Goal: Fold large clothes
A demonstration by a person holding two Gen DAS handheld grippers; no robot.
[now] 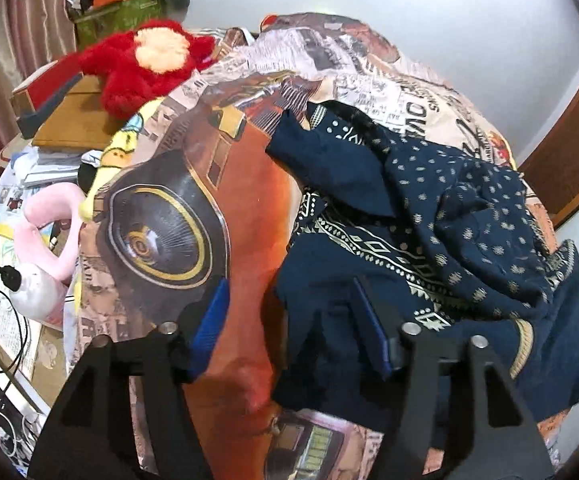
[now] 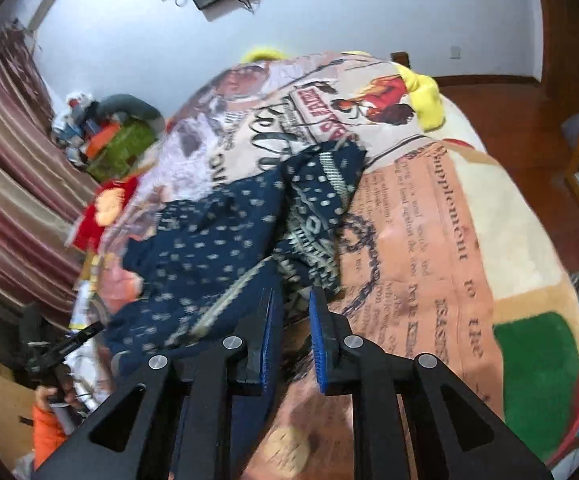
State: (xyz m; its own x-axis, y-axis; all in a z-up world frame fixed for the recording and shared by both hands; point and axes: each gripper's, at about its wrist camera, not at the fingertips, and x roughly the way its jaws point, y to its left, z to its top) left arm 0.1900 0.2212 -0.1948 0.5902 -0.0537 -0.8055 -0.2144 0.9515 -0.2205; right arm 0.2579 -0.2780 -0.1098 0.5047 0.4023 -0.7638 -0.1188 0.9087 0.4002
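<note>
A navy patterned garment (image 1: 429, 216) lies crumpled on a bed with a printed blanket (image 1: 193, 208). My left gripper (image 1: 289, 300) is open above the garment's near left edge; one finger is over the blanket, the other over the navy cloth. In the right wrist view the same garment (image 2: 217, 240) lies in a heap, blurred by motion. My right gripper (image 2: 293, 300) hovers at its near edge with the jaws a small way apart and nothing clearly between them.
A red plush toy (image 1: 149, 64) and wooden boxes (image 1: 69, 116) sit at the bed's far left. A pink plush (image 1: 49, 240), papers and cables lie on the left. The other gripper (image 2: 61, 352) shows low left in the right wrist view. Wooden floor (image 2: 529, 120) lies right.
</note>
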